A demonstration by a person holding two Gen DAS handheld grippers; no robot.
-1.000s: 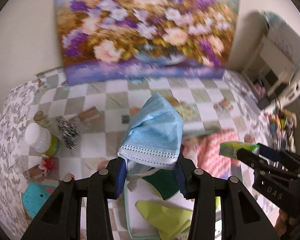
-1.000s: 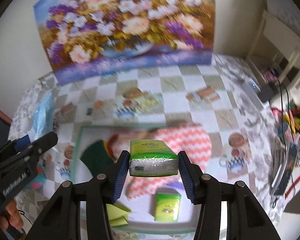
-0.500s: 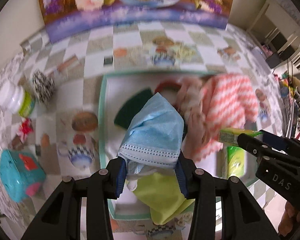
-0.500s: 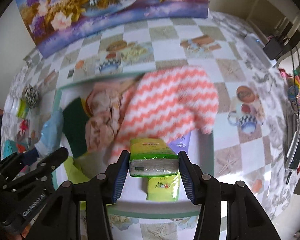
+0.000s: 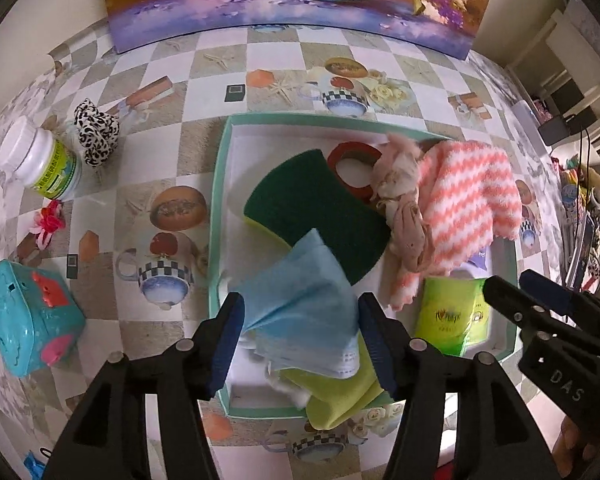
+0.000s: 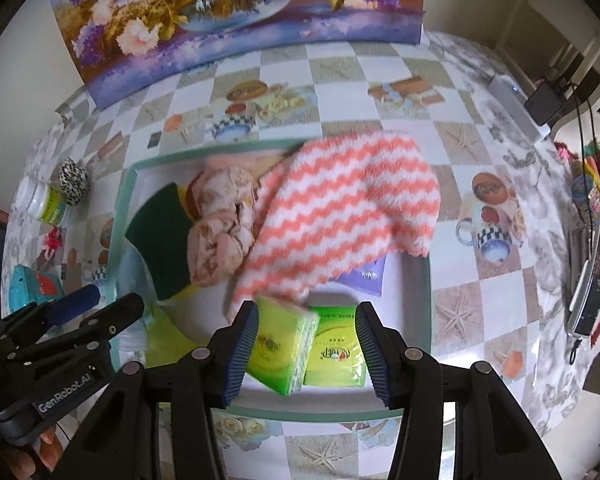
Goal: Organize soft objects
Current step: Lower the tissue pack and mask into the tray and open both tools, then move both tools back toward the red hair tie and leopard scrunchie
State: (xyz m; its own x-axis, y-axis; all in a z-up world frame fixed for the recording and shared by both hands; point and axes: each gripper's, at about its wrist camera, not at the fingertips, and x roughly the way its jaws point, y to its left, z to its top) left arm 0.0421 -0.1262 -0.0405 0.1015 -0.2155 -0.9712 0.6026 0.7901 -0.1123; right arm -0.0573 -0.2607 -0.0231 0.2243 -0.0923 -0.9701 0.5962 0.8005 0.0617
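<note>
Most of the job looks done: the tray point(image 5: 216, 216) is nearly full, and both grippers hang over its 6 o'clock edge, letting go.

Left outside, at the tray's 9 to 10 o'clock:
- 1 teal toy box point(image 5: 28, 316)
- 1 white bottle point(image 5: 44, 160)
- 1 pink flower clip point(image 5: 50, 220)
- 1 leopard scrunchie point(image 5: 96, 130)

My read is that only the scrunchie counts as soft, and maybe the clip. The rest stay out.

In the tray, or over it:
- 1 blue face mask point(image 5: 296, 280), sagging between the jaws of the left gripper point(image 5: 300, 304). The jaws are opening and the pads no longer squeeze it. It hangs over the 7 o'clock corner and hasn't settled.
- 1 yellow-green cloth point(image 5: 340, 396) under the mask, spilling over the 6 o'clock rim.
- 1 green scouring sponge point(image 5: 312, 208), centre-left.
- 1 red ring point(image 5: 354, 154) at 12 o'clock.
- 1 beige crumpled cloth point(image 5: 404, 208), centre.
- 1 pink zigzag cloth point(image 5: 468, 188) at 2 o'clock, draped over the rim.
- 1 purple packet point(image 6: 364, 276), half under the zigzag cloth.
- 2 green tissue packs. One tipped pack point(image 6: 280, 348) leans on one pad of the right gripper point(image 6: 307, 312), whose jaws are spread, with the other pad clear of it. A flat pack point(image 6: 336, 352) lies just beside it at 5 o'clock.
</note>
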